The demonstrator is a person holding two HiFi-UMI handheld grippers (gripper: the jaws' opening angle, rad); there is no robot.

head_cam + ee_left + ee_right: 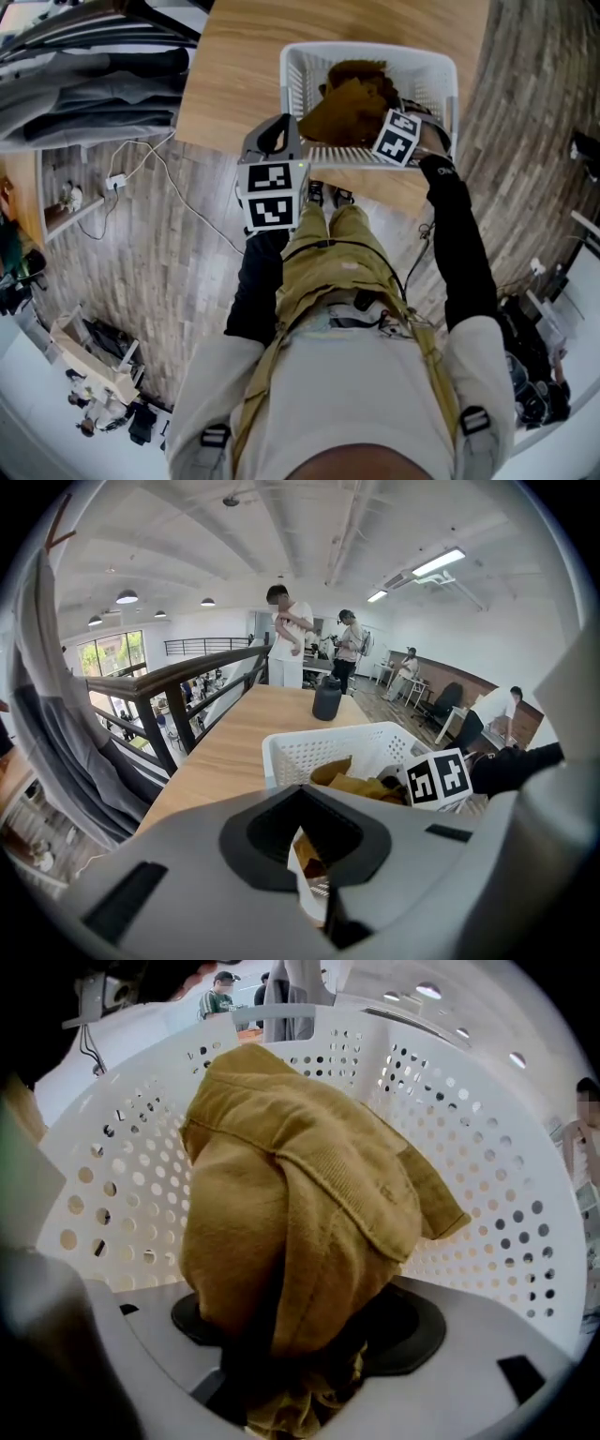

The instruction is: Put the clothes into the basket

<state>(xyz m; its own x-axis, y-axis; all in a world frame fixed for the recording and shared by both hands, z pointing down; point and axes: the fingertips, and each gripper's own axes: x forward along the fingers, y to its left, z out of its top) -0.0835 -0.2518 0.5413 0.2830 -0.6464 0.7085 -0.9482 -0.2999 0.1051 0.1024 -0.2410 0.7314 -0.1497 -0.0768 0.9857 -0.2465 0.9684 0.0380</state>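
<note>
A white perforated basket (pixel 375 49) stands on the wooden table (pixel 234 75). A mustard-brown garment (pixel 352 103) lies bunched inside it. My right gripper (pixel 412 131) points straight down into the basket at its near right side. In the right gripper view the garment (pixel 300 1194) fills the space between the wide-apart jaws of the right gripper (pixel 305 1335), which stands open, with the basket wall (pixel 487 1194) behind. My left gripper (pixel 277 131) hovers at the basket's near left corner, shut and holding nothing. The left gripper (pixel 319 855) faces the basket (pixel 309 747) and garment (pixel 361 785).
Grey clothes (pixel 84 84) hang on a rack left of the table, next to a dark railing (pixel 169 682). A dark cylinder (pixel 327 700) stands at the table's far end. Several people (pixel 286 635) stand beyond it. A white cable (pixel 141 159) trails over the wooden floor.
</note>
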